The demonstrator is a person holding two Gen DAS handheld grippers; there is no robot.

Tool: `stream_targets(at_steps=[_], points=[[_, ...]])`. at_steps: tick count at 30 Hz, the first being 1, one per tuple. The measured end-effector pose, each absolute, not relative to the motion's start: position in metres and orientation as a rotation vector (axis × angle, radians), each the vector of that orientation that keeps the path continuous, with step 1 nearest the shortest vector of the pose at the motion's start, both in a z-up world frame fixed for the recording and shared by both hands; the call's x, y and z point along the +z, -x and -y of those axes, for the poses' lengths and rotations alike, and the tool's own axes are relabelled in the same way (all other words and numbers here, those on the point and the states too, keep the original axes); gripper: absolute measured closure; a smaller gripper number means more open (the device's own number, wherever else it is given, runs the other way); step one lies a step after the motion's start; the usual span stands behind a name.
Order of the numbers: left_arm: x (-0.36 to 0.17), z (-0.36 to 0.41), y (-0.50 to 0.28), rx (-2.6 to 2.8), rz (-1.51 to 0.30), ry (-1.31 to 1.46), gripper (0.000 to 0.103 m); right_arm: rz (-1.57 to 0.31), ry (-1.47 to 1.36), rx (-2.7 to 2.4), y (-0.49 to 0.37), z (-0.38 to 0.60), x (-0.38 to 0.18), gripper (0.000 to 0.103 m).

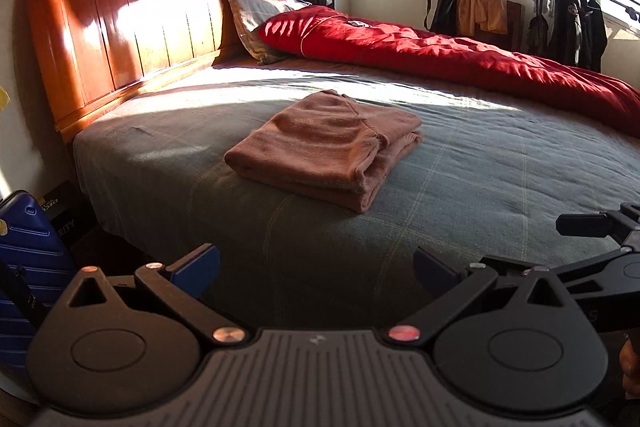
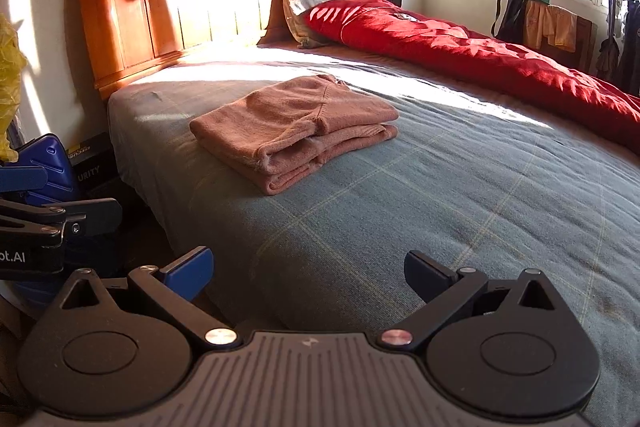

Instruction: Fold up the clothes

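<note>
A brownish-pink garment (image 1: 324,147) lies folded into a neat stack on the grey checked bedspread (image 1: 460,183), about mid-bed; the right wrist view shows the same garment (image 2: 296,127) a little left of centre. My left gripper (image 1: 316,267) is open at the near bed edge, well short of the garment, with nothing between its blue pads. My right gripper (image 2: 308,269) is also open and empty, held back from the stack. Part of the right gripper (image 1: 592,227) shows at the right edge of the left wrist view, and the left gripper (image 2: 60,215) shows at the left edge of the right wrist view.
A red quilt (image 1: 460,55) runs along the far side of the bed, with a pillow (image 1: 256,19) against the wooden headboard (image 1: 152,27). A blue suitcase (image 1: 28,259) stands on the floor at the left. Dark clothes (image 1: 568,27) hang by the window.
</note>
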State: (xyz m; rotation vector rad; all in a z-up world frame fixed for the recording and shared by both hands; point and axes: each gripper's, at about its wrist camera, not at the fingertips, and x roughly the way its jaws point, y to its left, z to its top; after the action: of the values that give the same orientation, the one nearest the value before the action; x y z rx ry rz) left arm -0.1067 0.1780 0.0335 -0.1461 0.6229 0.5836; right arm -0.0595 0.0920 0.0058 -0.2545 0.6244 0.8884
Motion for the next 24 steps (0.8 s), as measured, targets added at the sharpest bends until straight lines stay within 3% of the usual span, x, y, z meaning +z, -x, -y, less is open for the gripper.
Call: stream_targets(at_steps=[24], points=[[0.036,-0.173,0.117,0.588,-0.631,0.127,0.001,-0.622,0.28,0.901,0.076,-0.096,0.003,0.0]])
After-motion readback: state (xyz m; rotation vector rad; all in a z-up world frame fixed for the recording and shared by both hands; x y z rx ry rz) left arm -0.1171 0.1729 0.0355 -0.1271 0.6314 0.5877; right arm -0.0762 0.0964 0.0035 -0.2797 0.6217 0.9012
